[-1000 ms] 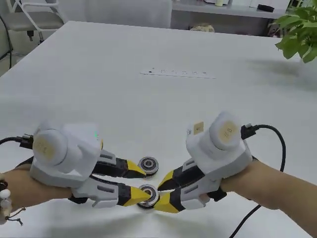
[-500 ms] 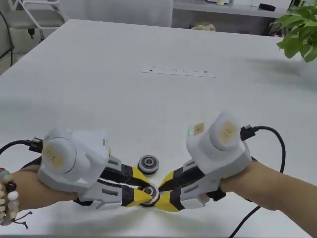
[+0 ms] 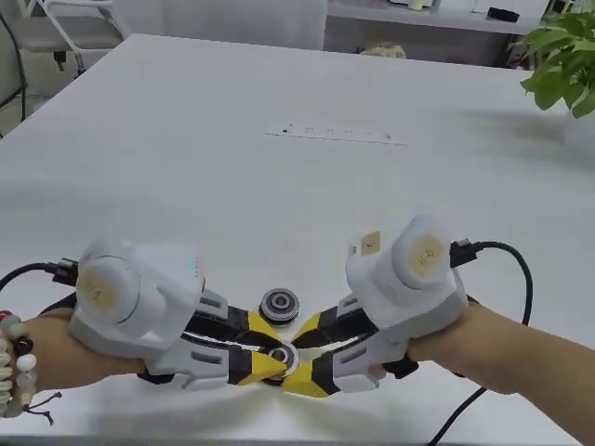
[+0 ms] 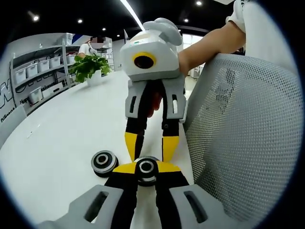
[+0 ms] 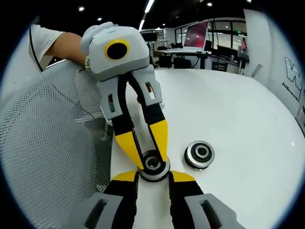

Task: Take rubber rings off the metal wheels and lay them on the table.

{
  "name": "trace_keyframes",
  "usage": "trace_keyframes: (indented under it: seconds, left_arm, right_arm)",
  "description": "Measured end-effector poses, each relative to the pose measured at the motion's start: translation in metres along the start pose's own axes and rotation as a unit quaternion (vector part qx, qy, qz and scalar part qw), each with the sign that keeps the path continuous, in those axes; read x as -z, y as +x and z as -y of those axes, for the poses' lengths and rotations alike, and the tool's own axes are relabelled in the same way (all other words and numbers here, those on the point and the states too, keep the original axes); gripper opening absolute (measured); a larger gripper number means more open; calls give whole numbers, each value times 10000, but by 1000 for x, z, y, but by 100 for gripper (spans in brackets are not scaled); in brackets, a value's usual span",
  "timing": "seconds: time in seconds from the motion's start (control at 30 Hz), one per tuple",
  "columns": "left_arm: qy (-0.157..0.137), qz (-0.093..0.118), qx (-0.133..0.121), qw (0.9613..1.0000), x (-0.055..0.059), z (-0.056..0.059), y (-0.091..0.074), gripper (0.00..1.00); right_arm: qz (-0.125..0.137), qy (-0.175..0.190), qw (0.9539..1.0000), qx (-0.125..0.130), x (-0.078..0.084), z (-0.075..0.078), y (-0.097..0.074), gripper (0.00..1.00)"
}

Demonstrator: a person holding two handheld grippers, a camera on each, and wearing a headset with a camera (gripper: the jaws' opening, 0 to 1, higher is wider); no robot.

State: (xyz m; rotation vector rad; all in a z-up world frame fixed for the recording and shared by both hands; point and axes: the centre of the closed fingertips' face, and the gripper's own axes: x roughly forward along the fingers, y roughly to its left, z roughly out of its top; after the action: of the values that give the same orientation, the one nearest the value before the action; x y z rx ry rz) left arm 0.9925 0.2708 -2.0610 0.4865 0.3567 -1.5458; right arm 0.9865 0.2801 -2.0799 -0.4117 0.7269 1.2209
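Clamping from opposite sides, left gripper (image 3: 264, 353) and right gripper (image 3: 300, 357) both pinch the near wheel (image 5: 153, 163) on the tabletop (image 3: 279, 186), its rubber ring (image 5: 153, 177) apparently still seated. The second wheel (image 5: 199, 155) sits just beside. Step: first ring removal. Next, likely: one steadies the hub, the other peels the ring.

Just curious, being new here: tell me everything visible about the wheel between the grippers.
The wheel is round: a shiny metal hub with a centre hole, ringed by a dark rubber band. It lies flat on the white table, pinched from opposite sides by the left gripper and right gripper, beside a second wheel.
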Motion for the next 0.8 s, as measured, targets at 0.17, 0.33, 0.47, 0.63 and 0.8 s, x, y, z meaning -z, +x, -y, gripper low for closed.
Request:
trace_keyframes:
  seconds: [0.17, 0.33, 0.47, 0.63, 0.8]
  left_arm:
    - [-9, 9, 1, 10000, 0, 0, 0, 8]
    - [-78, 11, 4, 10000, 0, 1, 0, 8]
    - [-71, 8, -2, 10000, 0, 1, 0, 8]
    - [-74, 12, 0, 10000, 0, 1, 0, 8]
    - [-89, 21, 2, 10000, 0, 1, 0, 8]
  right_arm:
    - [-11, -147, 9999, 7, 0, 0, 0, 23]
    - [-130, -264, 9996, -24, 5, 1, -3, 18]
    - [-174, -343, 9993, -10, 6, 0, -4, 17]
    - [-227, -359, 9991, -9, 7, 1, -6, 15]
    - [-7, -304, 9995, 47, -2, 1, -3, 25]
